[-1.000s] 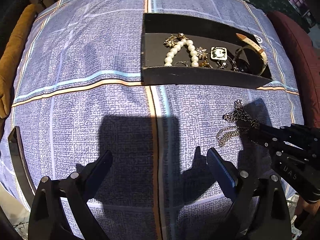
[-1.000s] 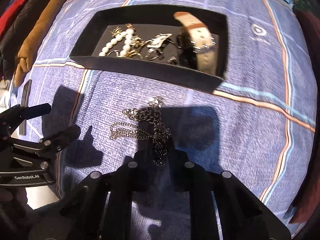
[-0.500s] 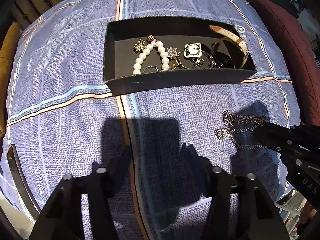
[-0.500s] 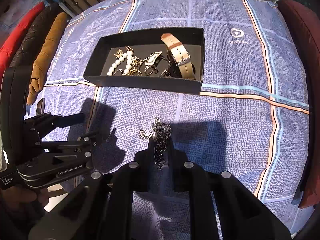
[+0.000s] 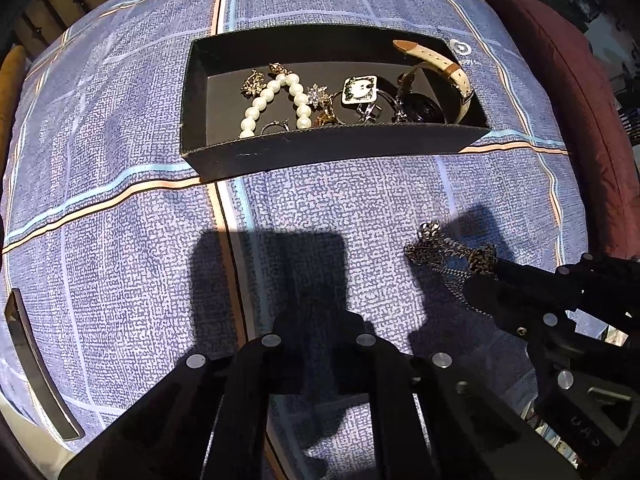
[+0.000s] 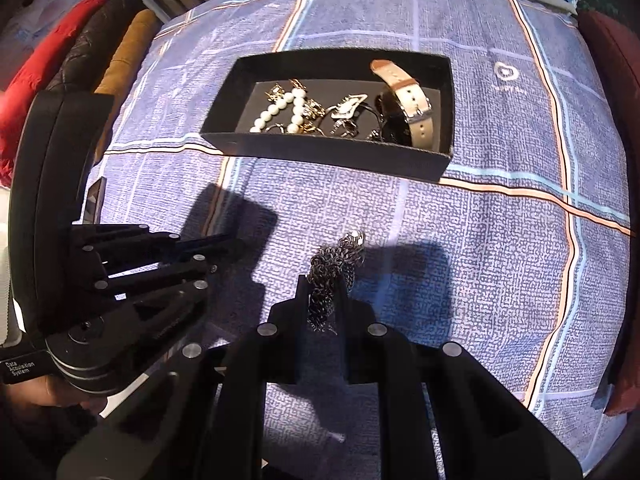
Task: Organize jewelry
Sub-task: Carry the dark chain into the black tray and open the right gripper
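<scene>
A dark metal chain [image 6: 340, 256] hangs bunched from my right gripper [image 6: 324, 292], which is shut on it just above the blue checked bedcover [image 6: 500, 280]. In the left wrist view the chain [image 5: 440, 246] trails from the right gripper [image 5: 496, 268] at the right. My left gripper [image 5: 316, 320] hovers over bare cover, its jaws closing together with nothing between them. Beyond lies a black tray [image 5: 320, 152] with a pearl bracelet [image 5: 276, 96], a beige-strapped watch [image 5: 452, 72], brooches and rings. The right wrist view shows the tray [image 6: 328, 152] too.
A maroon cushion [image 5: 560, 100] borders the bed on the right. Red, brown and tan cushions [image 6: 80, 52] line the left side. A dark flat strip [image 5: 36, 368] lies at the cover's left edge. A hand [image 6: 40, 392] holds the left gripper [image 6: 224, 252].
My left gripper's jaws went from wide open to together. My right gripper rose with the chain, which came off the cover and gathered into a hanging bunch.
</scene>
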Available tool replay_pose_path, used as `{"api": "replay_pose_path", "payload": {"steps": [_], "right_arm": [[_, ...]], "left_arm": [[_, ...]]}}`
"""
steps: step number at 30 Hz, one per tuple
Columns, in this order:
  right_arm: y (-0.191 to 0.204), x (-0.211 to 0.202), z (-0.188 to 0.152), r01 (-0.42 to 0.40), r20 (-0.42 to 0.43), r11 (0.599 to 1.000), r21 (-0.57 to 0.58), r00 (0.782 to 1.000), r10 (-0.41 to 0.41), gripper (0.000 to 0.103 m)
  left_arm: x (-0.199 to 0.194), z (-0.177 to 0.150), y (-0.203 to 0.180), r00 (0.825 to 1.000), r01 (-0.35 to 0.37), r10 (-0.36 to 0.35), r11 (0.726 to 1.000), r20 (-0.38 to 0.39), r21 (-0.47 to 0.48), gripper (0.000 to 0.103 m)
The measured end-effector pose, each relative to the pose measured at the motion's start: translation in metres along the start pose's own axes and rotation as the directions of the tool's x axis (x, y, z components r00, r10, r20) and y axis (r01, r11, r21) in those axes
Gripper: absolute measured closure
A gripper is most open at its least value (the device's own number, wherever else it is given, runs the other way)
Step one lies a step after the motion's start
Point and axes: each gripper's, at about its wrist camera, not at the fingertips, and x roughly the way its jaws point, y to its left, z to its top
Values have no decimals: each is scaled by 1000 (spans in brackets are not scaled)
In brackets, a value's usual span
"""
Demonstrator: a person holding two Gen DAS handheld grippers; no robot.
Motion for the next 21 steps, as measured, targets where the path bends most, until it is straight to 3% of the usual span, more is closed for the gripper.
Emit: {"api": "replay_pose_path", "payload": {"steps": [9, 21], "right_arm": [[4, -34, 4, -21, 52, 1000, -14, 998, 22, 90], [19, -85, 25, -45, 152, 998, -42, 987, 51, 90]], "left_arm": [[-36, 4, 3, 1000, 9, -9, 1000, 22, 22, 97], [-90, 13, 0, 993, -1, -6, 998, 121, 56, 97]]}}
